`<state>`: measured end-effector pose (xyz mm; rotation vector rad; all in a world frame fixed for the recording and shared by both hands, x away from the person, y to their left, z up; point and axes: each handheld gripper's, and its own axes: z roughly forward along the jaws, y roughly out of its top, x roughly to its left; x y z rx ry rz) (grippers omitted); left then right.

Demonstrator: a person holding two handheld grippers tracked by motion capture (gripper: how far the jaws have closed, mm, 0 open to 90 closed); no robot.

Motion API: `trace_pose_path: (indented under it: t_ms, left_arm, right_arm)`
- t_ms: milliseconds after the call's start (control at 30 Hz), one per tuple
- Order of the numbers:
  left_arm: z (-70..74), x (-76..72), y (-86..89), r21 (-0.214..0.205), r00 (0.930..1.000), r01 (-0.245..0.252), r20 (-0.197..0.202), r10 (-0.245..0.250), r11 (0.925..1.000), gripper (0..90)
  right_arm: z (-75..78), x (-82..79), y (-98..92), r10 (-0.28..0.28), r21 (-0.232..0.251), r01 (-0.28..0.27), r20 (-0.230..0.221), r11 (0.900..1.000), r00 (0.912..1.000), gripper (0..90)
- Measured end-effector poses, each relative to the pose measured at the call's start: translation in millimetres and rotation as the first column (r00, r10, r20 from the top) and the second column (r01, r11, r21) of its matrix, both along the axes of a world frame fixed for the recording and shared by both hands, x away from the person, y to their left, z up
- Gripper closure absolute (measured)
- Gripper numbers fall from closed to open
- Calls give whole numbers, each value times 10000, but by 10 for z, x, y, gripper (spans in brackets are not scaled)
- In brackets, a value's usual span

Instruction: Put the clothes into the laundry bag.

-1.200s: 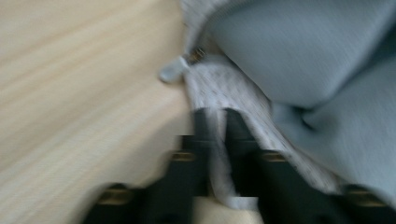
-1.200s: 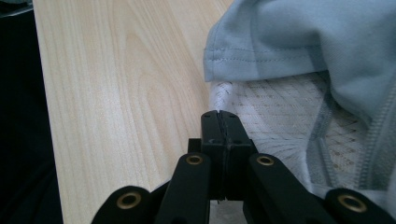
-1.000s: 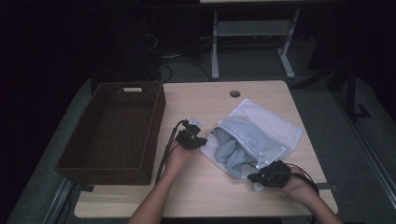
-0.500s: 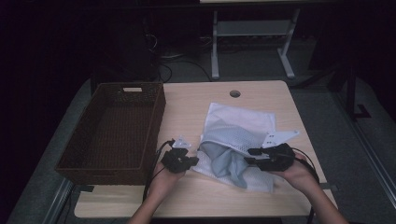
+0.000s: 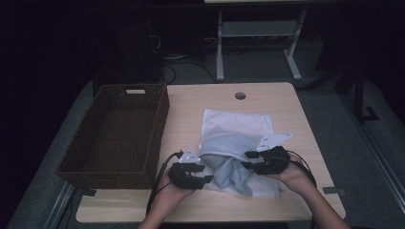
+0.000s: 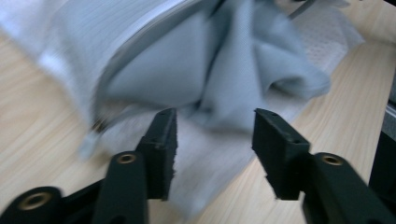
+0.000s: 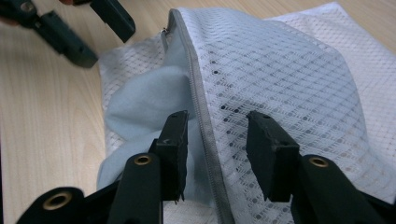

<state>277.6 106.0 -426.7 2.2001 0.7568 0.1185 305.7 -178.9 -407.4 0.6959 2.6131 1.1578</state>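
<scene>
Sitting near the bench's (image 5: 286, 102) front edge, mesh bag (image 5: 237, 125) with blue cloth (image 5: 228, 157); both grippers' (image 5: 203, 177) (image 5: 250, 160) fingers just opened, gripping nothing.

A dark brown wicker basket (image 5: 114, 138) sits on the left side of the light wooden table (image 5: 296, 119), its long side running away from the near edge and a small pale label on its far rim. A round cable hole (image 5: 240, 96) is cut near the table's far edge. Beyond, a white desk frame (image 5: 258, 43) stands on grey carpet, with cables (image 5: 167, 71) looped beside it.
</scene>
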Motion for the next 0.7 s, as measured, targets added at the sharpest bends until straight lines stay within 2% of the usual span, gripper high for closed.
trace_pose_path:
  t_ms: [67, 167, 233, 300, 333, 433, 600, 700]
  left_arm:
    - [-27, 25, -124, 117, 9998, 108, 155, -110, 9999, 448]
    - [-93, 52, -225, 180, 9997, 195, 175, -198, 9996, 446]
    - [-144, 59, -251, 212, 9996, 257, 108, -260, 9994, 463]
    - [-182, 62, -266, 299, 9996, 261, 86, -263, 9992, 468]
    - [-192, 65, -264, 334, 9996, 263, 80, -266, 9991, 476]
    - [-211, 73, -263, 330, 9998, 194, 71, -196, 9993, 494]
    - [-215, 88, -318, 541, 9994, 208, 273, -223, 9983, 623]
    - [-185, 116, -382, 560, 9976, 411, 532, -441, 9976, 809]
  right_arm:
    - [-14, 4, 22, 27, -61, -27, 42, 10000, 10000, 577]
    - [-43, 15, 87, 55, -319, -49, 184, 9995, 9998, 570]
    - [-62, 14, 117, 0, -591, 22, 380, 9982, 9993, 650]
    - [-66, 18, 111, -98, -659, 127, 449, 9977, 9989, 716]
    - [-64, 17, 100, -151, -624, 180, 470, 9979, 9988, 781]
    - [-35, 19, 48, -246, -310, 261, 485, 9992, 9985, 845]
    - [63, 10, -18, -254, 324, 237, 541, 9992, 9982, 878]
    - [100, -2, -25, -153, 454, 125, 622, 9989, 9979, 878]
